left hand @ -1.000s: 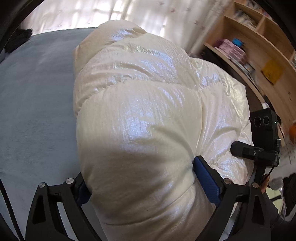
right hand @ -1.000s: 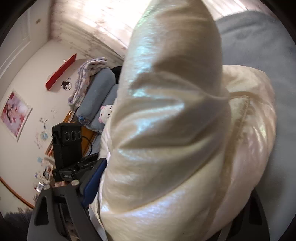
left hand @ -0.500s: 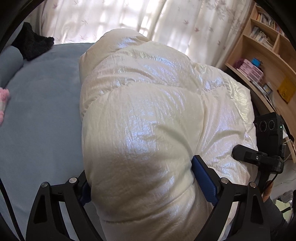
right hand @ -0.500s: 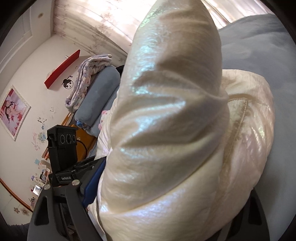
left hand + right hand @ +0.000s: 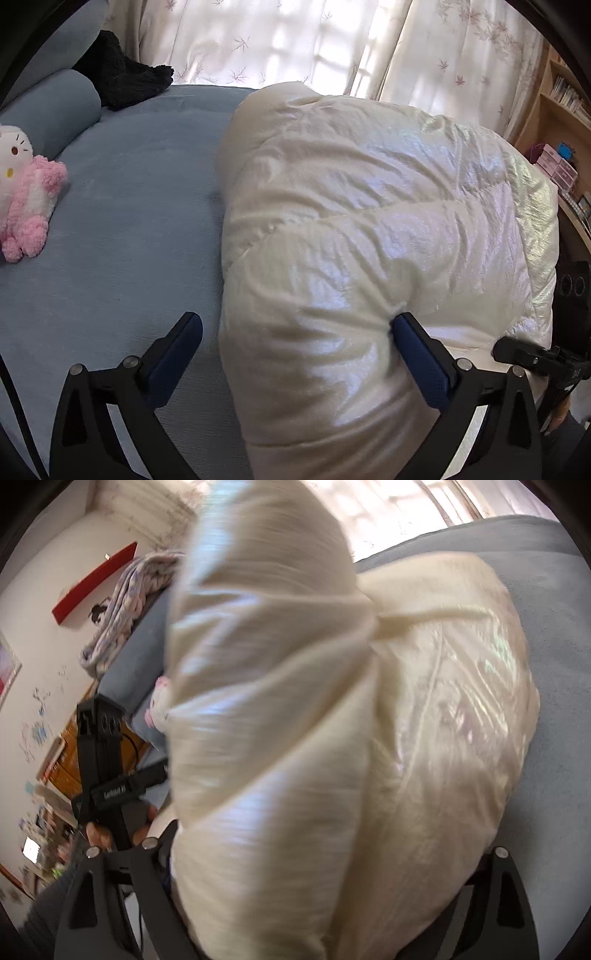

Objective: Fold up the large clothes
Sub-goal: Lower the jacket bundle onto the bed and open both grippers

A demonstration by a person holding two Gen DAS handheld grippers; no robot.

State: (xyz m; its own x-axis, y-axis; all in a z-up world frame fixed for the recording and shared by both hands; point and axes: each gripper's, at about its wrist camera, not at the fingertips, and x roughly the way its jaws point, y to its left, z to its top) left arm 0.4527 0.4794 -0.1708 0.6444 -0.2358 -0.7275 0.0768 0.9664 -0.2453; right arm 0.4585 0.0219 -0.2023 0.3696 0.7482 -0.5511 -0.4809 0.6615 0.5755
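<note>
A puffy cream-white down jacket (image 5: pixel 369 221) lies bunched on the blue-grey bed (image 5: pixel 129 221). My left gripper (image 5: pixel 295 321) is at its near end with its jaws opening. The left finger (image 5: pixel 177 343) stands clear of the fabric over the sheet, while the right finger (image 5: pixel 417 354) still dents the jacket's side. In the right wrist view the jacket (image 5: pixel 295 701) bulges up between the fingers of my right gripper (image 5: pixel 332 842) and hides both pads. That gripper still pinches a thick fold, its jaws easing apart a little.
A pink and white plush toy (image 5: pixel 26 195) sits at the left of the bed beside a blue bolster (image 5: pixel 55 107) and a black garment (image 5: pixel 125 81). Curtains (image 5: pixel 295 44) hang behind, and wooden shelves (image 5: pixel 561 110) stand at the right. The left gripper's body (image 5: pixel 99 738) appears in the right wrist view.
Both grippers have swung sideways with the jacket and lowered it onto the bed. The left jaws have spread, and the left pad has come off the fabric. The plush toy has come into view.
</note>
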